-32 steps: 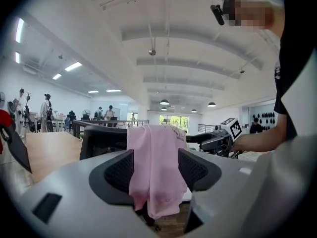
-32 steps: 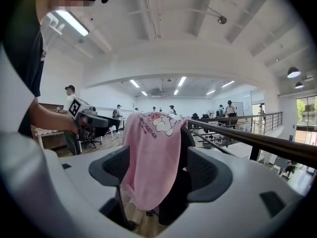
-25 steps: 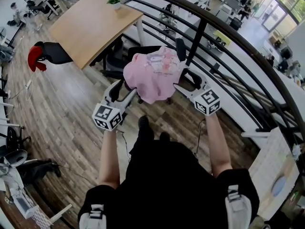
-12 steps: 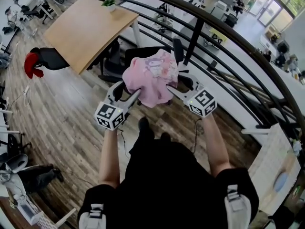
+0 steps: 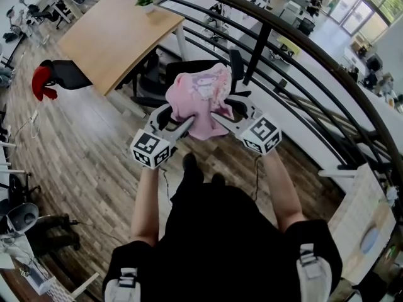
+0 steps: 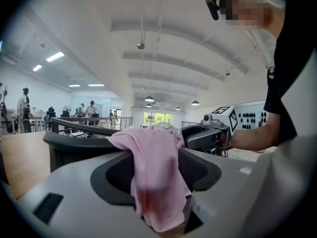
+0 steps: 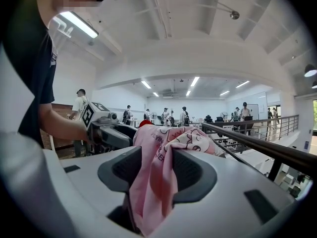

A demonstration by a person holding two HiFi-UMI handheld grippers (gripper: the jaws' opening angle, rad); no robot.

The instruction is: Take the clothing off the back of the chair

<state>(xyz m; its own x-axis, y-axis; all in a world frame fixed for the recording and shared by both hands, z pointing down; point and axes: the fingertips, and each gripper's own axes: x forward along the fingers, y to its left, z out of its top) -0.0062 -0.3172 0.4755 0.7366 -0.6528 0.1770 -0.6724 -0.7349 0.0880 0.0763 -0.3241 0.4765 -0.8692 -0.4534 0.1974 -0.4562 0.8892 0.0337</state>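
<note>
A pink printed garment [image 5: 200, 98] hangs bunched between my two grippers, just in front of the black office chair [image 5: 189, 69]. My left gripper [image 5: 187, 124] is shut on its left side, and the cloth [image 6: 151, 172] drapes down through the jaws. On the right side, my right gripper [image 5: 216, 116] is closing, with folds of the garment [image 7: 156, 172] pinched between its pads. In the left gripper view the chair's back [image 6: 74, 144] shows behind the cloth. Each gripper view also shows the other gripper's marker cube.
A black metal railing [image 5: 271, 30] curves close behind the chair. At the back left stands a wooden desk [image 5: 119, 33] with a small plant. A red-and-black chair [image 5: 56, 74] stands at the left on the wooden floor. The person's legs are below the grippers.
Both grippers have drawn closer together. The garment is now gathered into a tighter bunch between them, and the chair's back shows bare behind it.
</note>
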